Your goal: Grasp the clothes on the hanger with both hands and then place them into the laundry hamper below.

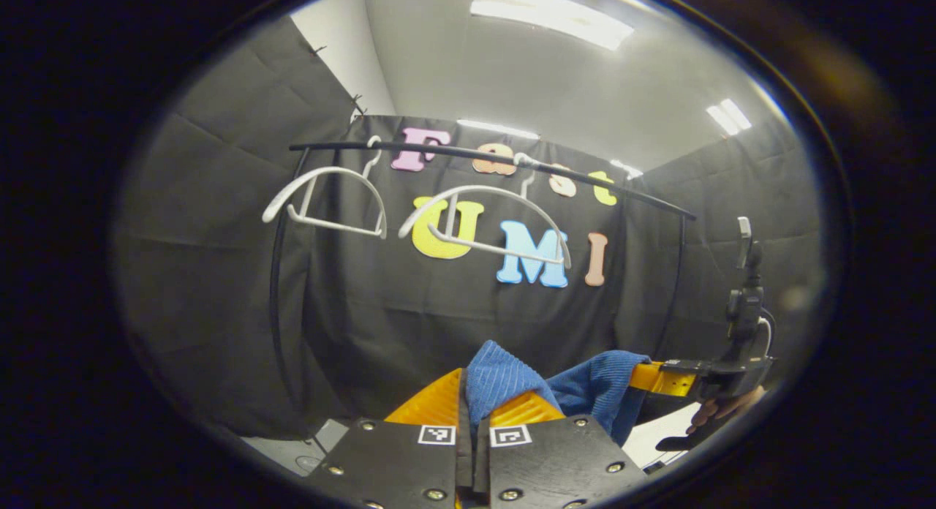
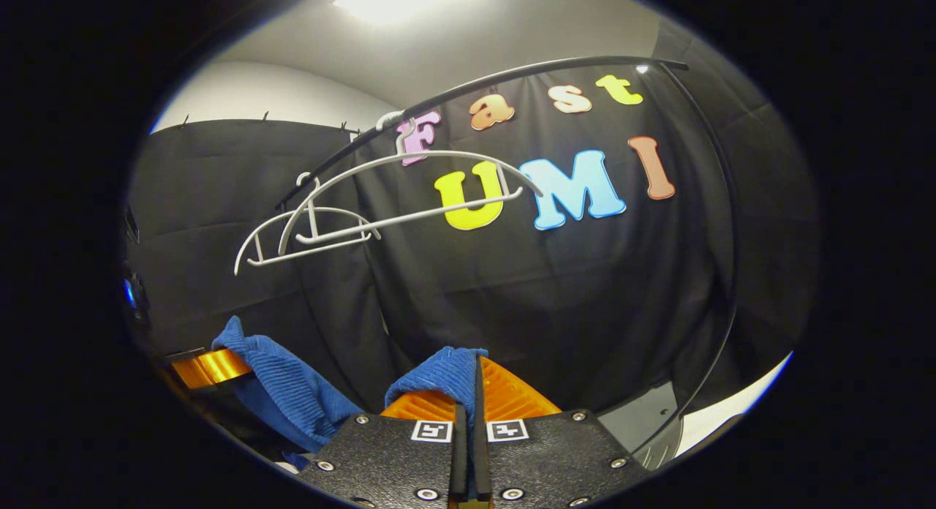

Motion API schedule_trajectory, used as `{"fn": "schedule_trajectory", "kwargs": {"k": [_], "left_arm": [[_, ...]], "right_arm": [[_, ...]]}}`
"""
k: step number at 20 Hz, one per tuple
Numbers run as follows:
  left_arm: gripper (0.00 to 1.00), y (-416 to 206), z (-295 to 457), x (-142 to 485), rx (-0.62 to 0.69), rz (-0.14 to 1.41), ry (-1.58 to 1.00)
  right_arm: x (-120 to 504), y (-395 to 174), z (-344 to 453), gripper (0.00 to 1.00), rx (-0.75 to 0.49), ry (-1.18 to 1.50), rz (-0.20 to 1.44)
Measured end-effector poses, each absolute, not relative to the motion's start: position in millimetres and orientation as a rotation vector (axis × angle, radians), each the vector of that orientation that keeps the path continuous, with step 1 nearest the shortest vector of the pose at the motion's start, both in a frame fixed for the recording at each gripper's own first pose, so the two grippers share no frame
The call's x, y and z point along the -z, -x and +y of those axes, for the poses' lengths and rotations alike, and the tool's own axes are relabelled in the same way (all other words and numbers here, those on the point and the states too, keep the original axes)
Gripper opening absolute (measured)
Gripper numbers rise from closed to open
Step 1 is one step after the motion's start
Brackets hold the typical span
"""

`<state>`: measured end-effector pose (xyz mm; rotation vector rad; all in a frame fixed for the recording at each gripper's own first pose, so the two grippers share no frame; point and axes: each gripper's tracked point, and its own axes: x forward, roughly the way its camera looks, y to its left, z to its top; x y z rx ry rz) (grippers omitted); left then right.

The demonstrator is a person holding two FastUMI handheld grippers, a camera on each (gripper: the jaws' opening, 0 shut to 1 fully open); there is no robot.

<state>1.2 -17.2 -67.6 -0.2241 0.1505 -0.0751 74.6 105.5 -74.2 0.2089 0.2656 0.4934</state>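
Both hand-held grippers, left (image 1: 475, 414) and right (image 2: 468, 392), pinch the blue garment (image 1: 504, 381) clear of the white hangers (image 1: 486, 224); next comes lowering it into the hamper.

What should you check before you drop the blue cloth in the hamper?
1. Left gripper shut on the blue cloth: ok.
2. Right gripper shut on the cloth: ok.
3. Cloth off the white hangers: ok, both hang bare on the black rail.
4. Cloth stretched between the two grippers, not snagged: ok.
5. Hamper right underneath: cannot tell.
6. Cloth hanging clear of the rack's post: cannot tell.
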Motion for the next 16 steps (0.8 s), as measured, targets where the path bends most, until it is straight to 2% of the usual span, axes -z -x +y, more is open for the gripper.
{"fn": "schedule_trajectory", "kwargs": {"k": [5, 6, 7, 8, 16], "left_arm": [[0.02, 15, -7, 141, 0.037, 0.286, 0.265], [0.07, 15, -4, 155, 0.031, 0.313, 0.26], [0.07, 17, -2, 167, 0.023, 0.336, 0.249], [0.02, 16, 0, 180, 0.021, 0.364, 0.24], [0.02, 46, -4, 297, -0.022, 0.6, 0.153]], "right_arm": [[133, -35, 118, 0.04, -0.515, -0.165, 0.376], [144, -30, 119, 0.04, -0.514, -0.15, 0.398], [156, -25, 120, 0.04, -0.511, -0.139, 0.42], [169, -22, 120, 0.04, -0.505, -0.129, 0.446], [254, -6, 116, 0.05, -0.479, -0.001, 0.616]]}}
